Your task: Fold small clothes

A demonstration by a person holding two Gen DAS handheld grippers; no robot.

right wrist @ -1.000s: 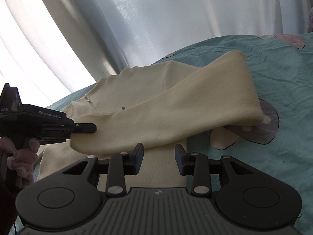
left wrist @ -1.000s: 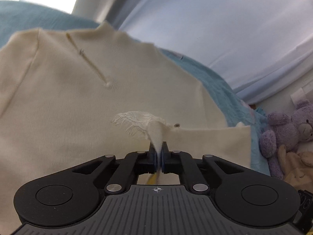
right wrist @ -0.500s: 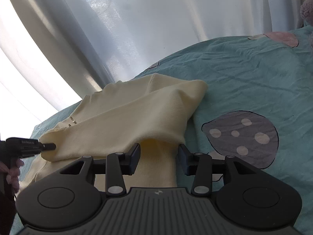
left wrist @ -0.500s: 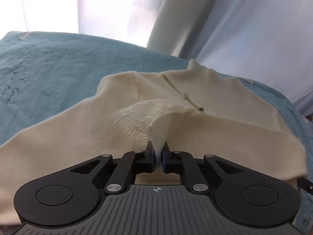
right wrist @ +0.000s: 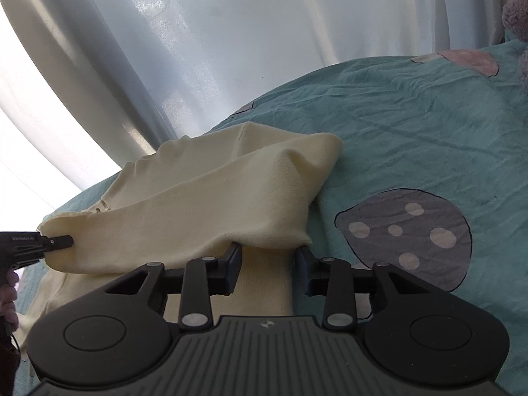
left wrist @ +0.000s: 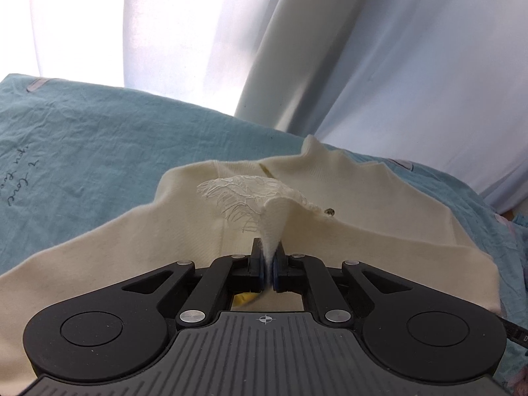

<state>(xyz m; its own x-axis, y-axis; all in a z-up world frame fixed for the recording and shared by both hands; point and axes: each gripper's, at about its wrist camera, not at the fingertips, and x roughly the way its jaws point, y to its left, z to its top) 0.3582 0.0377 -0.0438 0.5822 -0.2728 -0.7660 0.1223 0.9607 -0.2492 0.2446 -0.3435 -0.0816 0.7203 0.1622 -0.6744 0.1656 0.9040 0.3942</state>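
A teal bedsheet [right wrist: 412, 125] with a mushroom print [right wrist: 406, 231] spreads below pale curtains [right wrist: 264, 33]. On it lies the cream sweater [left wrist: 363, 231], its lower part folded back over the body. My left gripper [left wrist: 268, 257] is clamped on a pinch of the sweater's lace-edged fabric. My right gripper [right wrist: 269, 257] is closing, its fingers [right wrist: 232, 264] either side of a lower strip of sweater, not visibly pressing it.
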